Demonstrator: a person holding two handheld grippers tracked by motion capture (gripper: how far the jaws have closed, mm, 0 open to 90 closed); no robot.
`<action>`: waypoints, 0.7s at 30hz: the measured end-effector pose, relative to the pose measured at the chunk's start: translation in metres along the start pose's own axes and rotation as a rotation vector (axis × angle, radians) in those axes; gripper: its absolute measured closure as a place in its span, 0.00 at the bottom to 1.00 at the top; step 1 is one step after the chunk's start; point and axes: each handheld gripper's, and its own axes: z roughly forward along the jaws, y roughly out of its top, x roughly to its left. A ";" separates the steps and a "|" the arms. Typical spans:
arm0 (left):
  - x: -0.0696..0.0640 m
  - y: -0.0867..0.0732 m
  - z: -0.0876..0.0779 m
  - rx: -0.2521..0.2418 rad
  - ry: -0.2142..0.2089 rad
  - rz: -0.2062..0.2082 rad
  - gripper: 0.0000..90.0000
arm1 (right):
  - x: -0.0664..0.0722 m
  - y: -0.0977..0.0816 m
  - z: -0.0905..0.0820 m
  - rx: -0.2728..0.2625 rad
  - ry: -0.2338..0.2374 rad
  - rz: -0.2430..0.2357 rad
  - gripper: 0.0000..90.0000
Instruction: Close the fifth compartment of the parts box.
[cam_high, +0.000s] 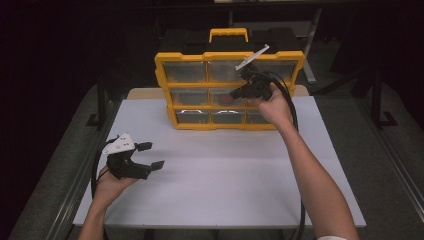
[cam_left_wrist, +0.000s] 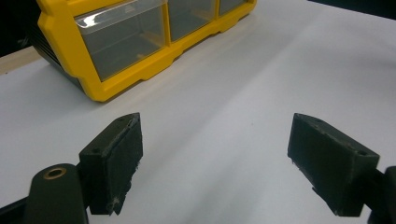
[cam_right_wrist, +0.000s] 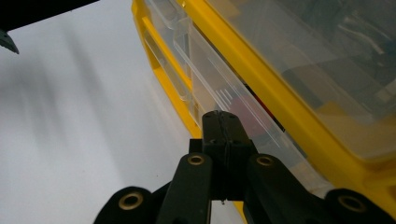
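Two hand-held grippers: left (cam_high: 150, 155) jaws apart over white table (cam_high: 225, 175), right (cam_high: 235, 93) jaws together at nine-drawer yellow organizer (cam_high: 165, 65)

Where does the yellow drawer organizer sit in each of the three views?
High view: the yellow drawer organizer stands upright at top centre, at the table's far edge.
Left gripper view: its lower corner fills the upper left.
Right gripper view: it runs diagonally from top centre to lower right, close up.
Shared landmark: the white tabletop in front of it.
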 end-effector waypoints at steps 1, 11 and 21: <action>0.000 0.000 0.000 0.000 0.000 0.000 0.20 | 0.000 0.000 0.000 0.000 -0.002 0.000 0.99; 0.000 0.000 0.000 0.001 0.000 0.002 0.20 | -0.001 0.001 0.000 -0.009 -0.023 0.001 0.99; 0.001 0.000 -0.001 0.003 0.001 0.008 0.20 | 0.001 0.001 0.001 -0.011 -0.053 -0.008 0.99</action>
